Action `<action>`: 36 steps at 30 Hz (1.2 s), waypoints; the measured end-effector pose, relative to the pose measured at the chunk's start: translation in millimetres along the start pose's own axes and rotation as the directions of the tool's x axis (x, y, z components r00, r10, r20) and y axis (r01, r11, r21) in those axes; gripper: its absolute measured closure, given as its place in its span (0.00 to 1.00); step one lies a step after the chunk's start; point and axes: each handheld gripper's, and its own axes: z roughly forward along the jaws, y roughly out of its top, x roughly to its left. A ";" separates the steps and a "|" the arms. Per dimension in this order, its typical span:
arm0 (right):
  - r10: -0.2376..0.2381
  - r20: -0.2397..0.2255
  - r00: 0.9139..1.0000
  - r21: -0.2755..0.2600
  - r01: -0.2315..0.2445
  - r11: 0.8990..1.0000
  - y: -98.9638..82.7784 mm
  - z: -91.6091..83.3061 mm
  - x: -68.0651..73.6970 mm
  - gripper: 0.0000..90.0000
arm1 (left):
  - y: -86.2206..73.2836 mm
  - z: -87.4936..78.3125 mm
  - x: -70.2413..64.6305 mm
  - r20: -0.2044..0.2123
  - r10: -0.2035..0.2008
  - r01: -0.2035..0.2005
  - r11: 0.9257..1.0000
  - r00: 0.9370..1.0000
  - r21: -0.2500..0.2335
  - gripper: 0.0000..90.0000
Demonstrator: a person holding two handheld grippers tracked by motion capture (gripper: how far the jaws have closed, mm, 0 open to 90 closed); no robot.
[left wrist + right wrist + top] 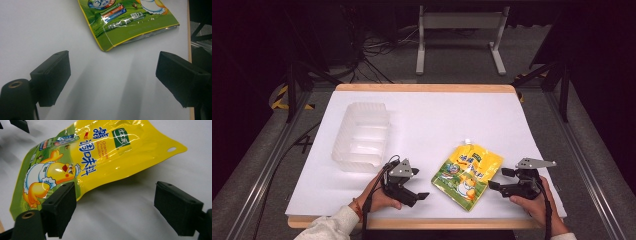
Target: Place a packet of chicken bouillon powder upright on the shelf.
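A yellow and green bouillon pouch [467, 172] with a cartoon chick lies flat on the white table top [437, 115], near the front. My left gripper [419, 183] sits just left of it, open, with bare table between its jaws. In the left gripper view, the left gripper [117, 75] faces the pouch's green bottom corner [125, 17], a short way ahead. My right gripper [500, 178] is just right of the pouch and open. In the right gripper view, the right gripper [117, 207] points at the pouch [87, 162], whose edge lies by its left jaw.
A clear plastic tub [362, 135] stands at the left of the table, beyond my left gripper. The wooden front edge [427, 223] runs close behind both hands. A metal frame [459, 35] stands on the floor beyond the table.
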 end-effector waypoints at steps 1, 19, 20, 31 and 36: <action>0.007 -0.007 1.000 -0.003 -0.007 1.000 0.3 0.2 -0.5 0.21 | 0.5 0.8 0.2 -0.005 0.002 -0.002 1.000 1.000 0.003 0.14; 0.025 -0.033 0.999 0.008 -0.025 1.000 7.1 17.3 -1.8 0.20 | 23.5 36.6 5.4 0.083 -0.014 0.010 0.999 0.996 0.043 0.13; 0.035 -0.044 0.998 0.009 -0.034 0.999 9.1 20.1 -1.1 0.20 | 26.6 39.9 5.7 0.092 -0.015 0.011 0.999 0.996 0.044 0.13; 0.038 -0.128 0.991 0.014 -0.036 0.999 16.0 33.7 8.3 0.21 | 39.4 54.0 7.0 0.134 -0.044 0.033 0.996 0.990 0.088 0.12; 0.026 -0.132 0.991 0.006 -0.025 1.000 18.6 38.9 15.0 0.30 | 41.9 56.5 10.9 0.151 -0.062 0.050 0.995 0.987 0.086 0.12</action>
